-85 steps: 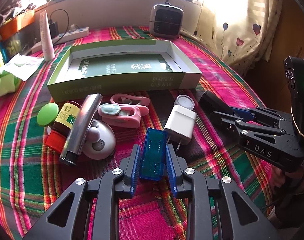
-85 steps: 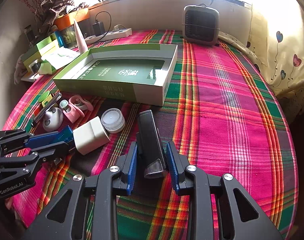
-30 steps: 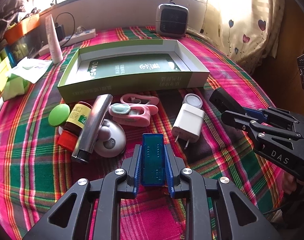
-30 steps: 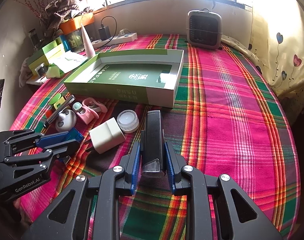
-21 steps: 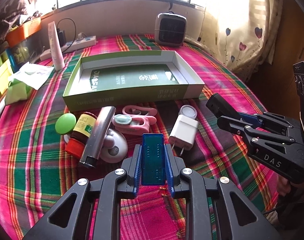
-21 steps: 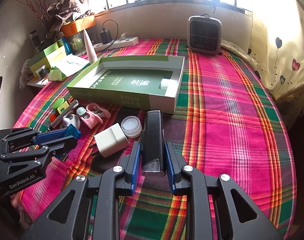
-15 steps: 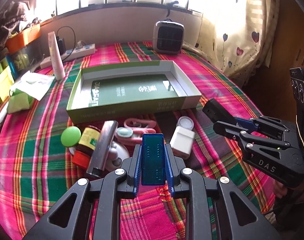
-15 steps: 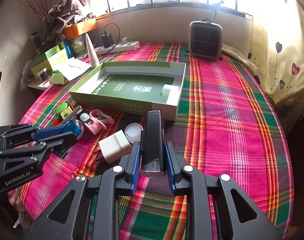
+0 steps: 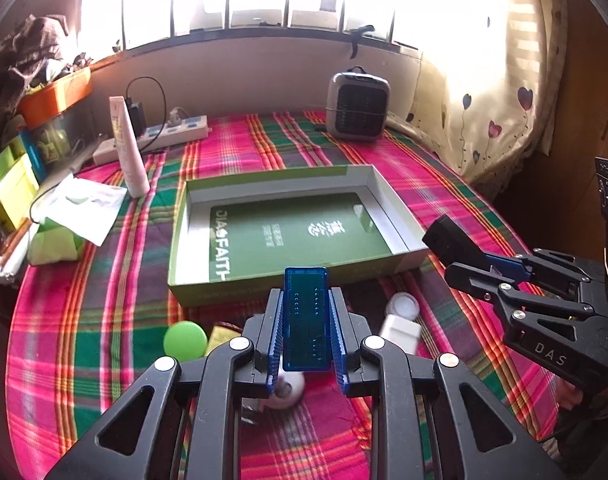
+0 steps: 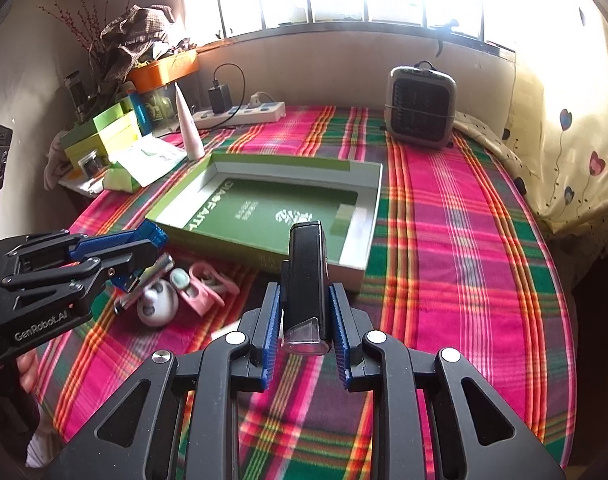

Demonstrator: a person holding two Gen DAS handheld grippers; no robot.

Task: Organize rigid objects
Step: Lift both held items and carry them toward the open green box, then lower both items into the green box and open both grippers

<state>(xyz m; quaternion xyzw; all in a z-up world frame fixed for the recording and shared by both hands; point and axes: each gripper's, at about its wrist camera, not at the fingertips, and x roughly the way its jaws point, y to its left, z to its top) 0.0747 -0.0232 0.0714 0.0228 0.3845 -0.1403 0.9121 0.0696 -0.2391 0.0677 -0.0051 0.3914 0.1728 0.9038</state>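
Far left, by the wall: orange tray (image 10: 162, 70), green-yellow boxes (image 10: 104, 130), white tube (image 9: 129, 148) standing upright, power strip (image 9: 172, 134) with black adapter plugged in.

Left gripper (image 9: 306, 328), pads pinched on a blue translucent stick (image 9: 306, 318), held off the cloth, pointing toward the near wall of the green box. Same gripper seen in the right wrist view (image 10: 116, 258), body marked "GenRobot.AI".

Below it on the plaid cloth (image 10: 464, 240): green round cap (image 9: 185, 340), small bottle with yellow label (text unreadable), silver tube (image 10: 152, 276), white rounded gadget (image 10: 158, 304), pink clip (image 10: 206, 284), white charger (image 9: 400, 332), small white jar (image 9: 403, 305).

Centre: shallow green box (image 9: 400, 216), open, white inner walls, green panel printed "DIAOFAITH" plus small characters, too small to read.

Right gripper (image 10: 306, 320), pads clamped on a black bar (image 10: 306, 276) with clear end toward camera, held above cloth just short of the box's near edge. Side marked "DAS" in left wrist view (image 9: 500, 268).

Far right, back: grey heater (image 10: 420, 108); curtain (image 10: 564, 140) with heart print.
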